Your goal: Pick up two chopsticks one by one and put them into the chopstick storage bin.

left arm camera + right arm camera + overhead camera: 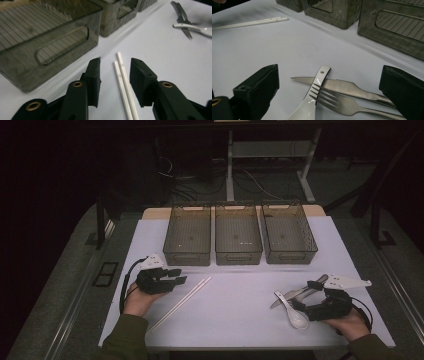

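Observation:
A pair of white chopsticks (182,301) (123,82) lies side by side on the white mat, slanting up to the right. My left gripper (180,276) (116,62) sits low over their far end, a jaw on each side with gaps to the sticks, so it is open. At the right, a white spoon (295,315) (308,107), a metal fork (337,101) and a serrated knife (342,86) lie crossed in a small heap. My right gripper (305,295) (329,72) stands wide open around that heap without touching it.
Three dark see-through bins (187,235) (238,234) (288,232) stand in a row at the back of the mat (240,320); nothing shows inside them. The nearest bin's wall (50,50) is close to the left jaw. Bare mat lies between the hands.

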Demonstrator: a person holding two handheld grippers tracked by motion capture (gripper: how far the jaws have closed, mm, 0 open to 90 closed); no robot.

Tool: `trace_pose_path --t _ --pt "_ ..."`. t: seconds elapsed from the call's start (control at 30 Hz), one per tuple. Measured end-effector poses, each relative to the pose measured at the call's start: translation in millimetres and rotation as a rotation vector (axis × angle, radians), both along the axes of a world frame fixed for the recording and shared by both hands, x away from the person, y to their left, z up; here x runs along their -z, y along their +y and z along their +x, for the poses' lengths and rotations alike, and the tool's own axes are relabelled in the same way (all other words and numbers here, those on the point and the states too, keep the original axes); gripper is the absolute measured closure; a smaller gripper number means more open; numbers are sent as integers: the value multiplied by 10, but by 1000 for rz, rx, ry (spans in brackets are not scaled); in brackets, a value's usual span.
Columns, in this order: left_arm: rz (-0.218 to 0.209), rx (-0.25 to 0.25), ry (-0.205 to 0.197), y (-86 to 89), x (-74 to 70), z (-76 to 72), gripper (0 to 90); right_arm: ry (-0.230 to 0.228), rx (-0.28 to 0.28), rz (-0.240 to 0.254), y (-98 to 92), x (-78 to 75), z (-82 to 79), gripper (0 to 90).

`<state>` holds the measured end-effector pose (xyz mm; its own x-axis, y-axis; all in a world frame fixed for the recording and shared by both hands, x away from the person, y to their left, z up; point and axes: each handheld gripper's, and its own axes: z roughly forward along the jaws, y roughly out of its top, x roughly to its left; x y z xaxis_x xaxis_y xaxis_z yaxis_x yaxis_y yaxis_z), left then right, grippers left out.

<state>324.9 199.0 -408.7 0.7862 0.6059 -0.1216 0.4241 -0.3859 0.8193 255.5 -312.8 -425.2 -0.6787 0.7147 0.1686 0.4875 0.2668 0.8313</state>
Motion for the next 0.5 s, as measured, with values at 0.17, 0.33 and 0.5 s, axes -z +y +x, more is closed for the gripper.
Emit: trace_pose_path --t 0.17,0.33,0.5 --pt "31 12 40 -42 65 24 678 0 0 0 0 1 0 28" --pt "58 25 62 -91 110 31 723 2 1 -1 1 3 1 28" --pt "88 42 81 -154 145 26 752 1 2 -2 1 2 0 28"
